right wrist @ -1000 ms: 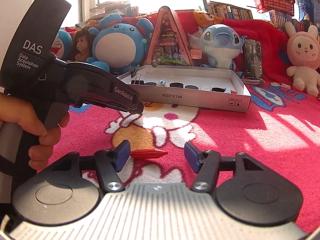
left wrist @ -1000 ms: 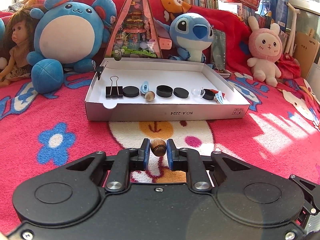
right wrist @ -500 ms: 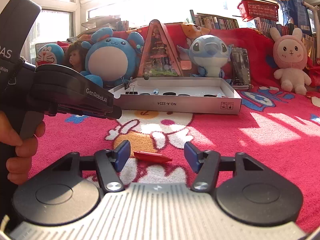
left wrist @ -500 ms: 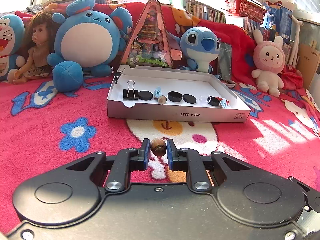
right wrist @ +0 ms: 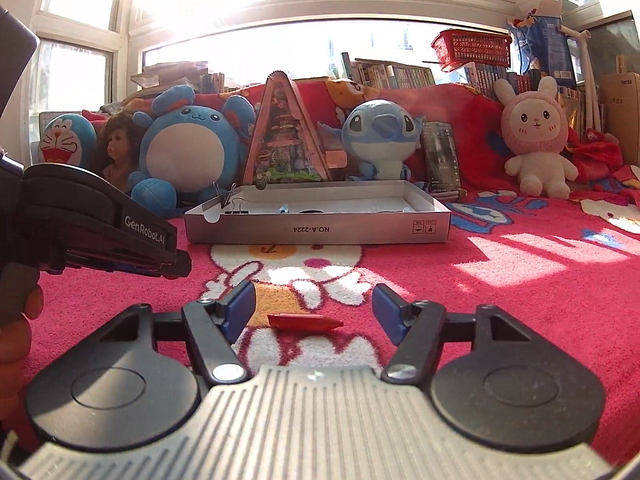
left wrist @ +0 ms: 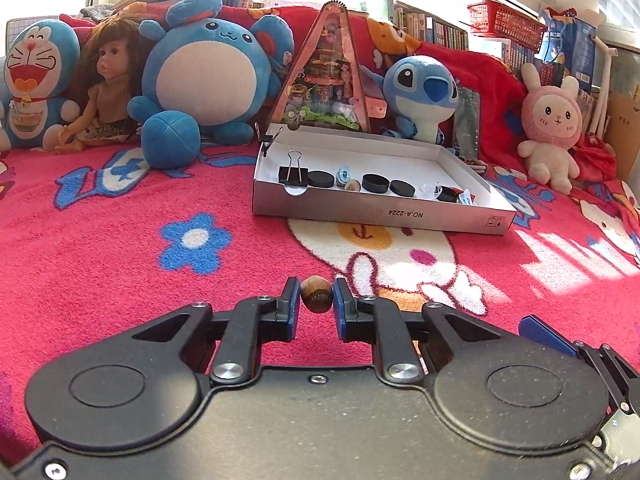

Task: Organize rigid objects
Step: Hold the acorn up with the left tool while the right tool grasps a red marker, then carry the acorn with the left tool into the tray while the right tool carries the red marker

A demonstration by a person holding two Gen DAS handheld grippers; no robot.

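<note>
Across the middle of both views a red patterned blanket (left wrist: 100, 264) spreads wide and mostly bare, giving plenty of room between the tools and the shallow white box (left wrist: 380, 210) that sits in the centre of the left wrist frame, its near wall printed upside down. Behind the box, along the upper part of the frame, a row of plush toys (left wrist: 208, 76) and a triangular model house (left wrist: 330, 76) closes off the far edge, with books and a red basket (right wrist: 472, 46) under the bright window. Inside the box, close to its near wall, a line of small things lies: a black binder clip (left wrist: 294, 172), black round lids (left wrist: 375, 183) and a small brown nut (left wrist: 353, 186). Low in the left wrist frame, the left tool (left wrist: 316, 300) is narrow, clamped on a brown acorn-like nut (left wrist: 317, 299) held just above the blanket, well short of the box. Low in the right wrist frame, the right tool (right wrist: 314, 312) stands wide and its jaws are opening; a red crayon (right wrist: 304, 322) lies flat on the blanket between them, touching neither pad, its tip pointing to the right of the frame.
</note>
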